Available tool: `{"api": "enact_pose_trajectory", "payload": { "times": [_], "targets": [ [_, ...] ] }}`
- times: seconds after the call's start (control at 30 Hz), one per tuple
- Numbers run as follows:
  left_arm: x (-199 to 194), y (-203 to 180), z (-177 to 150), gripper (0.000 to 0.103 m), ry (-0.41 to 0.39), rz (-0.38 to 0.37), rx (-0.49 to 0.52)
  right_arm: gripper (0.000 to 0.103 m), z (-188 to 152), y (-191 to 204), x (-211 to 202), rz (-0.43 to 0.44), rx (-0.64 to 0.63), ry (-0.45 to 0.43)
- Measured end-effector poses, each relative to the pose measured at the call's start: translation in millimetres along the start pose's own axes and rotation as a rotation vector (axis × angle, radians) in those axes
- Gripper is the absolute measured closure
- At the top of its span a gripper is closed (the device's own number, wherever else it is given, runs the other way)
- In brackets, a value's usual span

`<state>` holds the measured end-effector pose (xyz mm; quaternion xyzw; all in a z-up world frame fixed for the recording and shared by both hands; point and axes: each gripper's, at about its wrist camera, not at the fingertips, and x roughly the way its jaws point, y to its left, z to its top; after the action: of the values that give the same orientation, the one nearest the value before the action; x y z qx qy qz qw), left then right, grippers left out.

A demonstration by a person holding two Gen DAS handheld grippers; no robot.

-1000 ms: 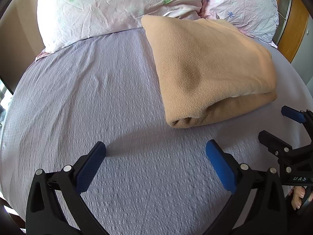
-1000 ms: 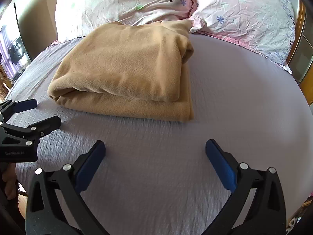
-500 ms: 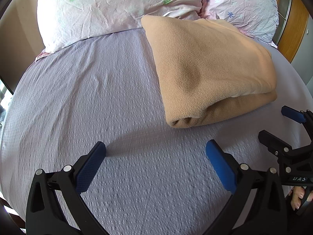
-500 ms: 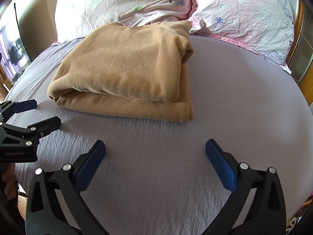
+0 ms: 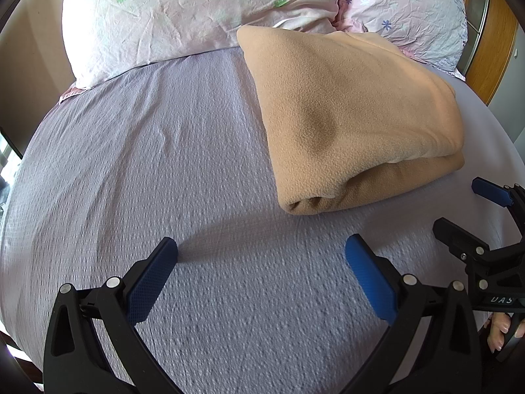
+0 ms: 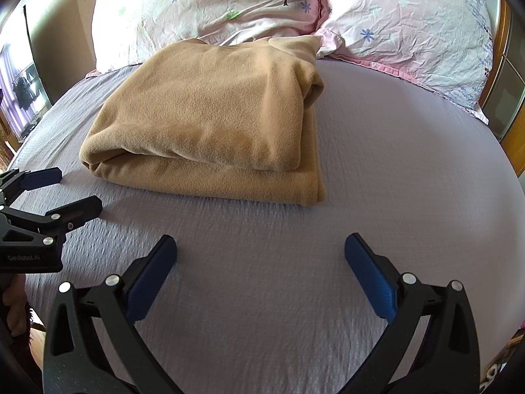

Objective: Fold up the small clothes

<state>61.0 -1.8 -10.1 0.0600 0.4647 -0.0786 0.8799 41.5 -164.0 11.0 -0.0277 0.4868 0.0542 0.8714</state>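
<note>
A tan fleece cloth (image 5: 347,115) lies folded in a thick stack on the lilac bed sheet (image 5: 147,164), its far end against the pillows; it also shows in the right wrist view (image 6: 210,121). My left gripper (image 5: 261,256) is open and empty, hovering over bare sheet in front and left of the cloth. My right gripper (image 6: 261,252) is open and empty, just in front of the cloth's near edge. Each gripper shows at the edge of the other's view: the right one (image 5: 466,210), the left one (image 6: 65,193).
Two pink floral pillows (image 5: 197,10) (image 6: 410,23) lie along the head of the bed. A wooden headboard or frame (image 5: 495,32) stands at the right. The sheet stretches bare to the left of the cloth and to the right (image 6: 410,151).
</note>
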Motion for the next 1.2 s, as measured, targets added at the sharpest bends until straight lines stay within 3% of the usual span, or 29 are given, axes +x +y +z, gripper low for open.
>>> {"api": "enact_pose_trajectory", "payload": {
  "times": [0.9,1.2],
  "targets": [
    [0.5,0.0,-0.1,0.001,0.001,0.000,-0.002,0.002,-0.2,0.3,0.0,-0.003,0.004,-0.002],
    [4.0,2.5,5.3,0.001,0.039,-0.002,0.000,0.002,0.1,-0.3,0.2,-0.001,0.002,-0.004]
  ]
}}
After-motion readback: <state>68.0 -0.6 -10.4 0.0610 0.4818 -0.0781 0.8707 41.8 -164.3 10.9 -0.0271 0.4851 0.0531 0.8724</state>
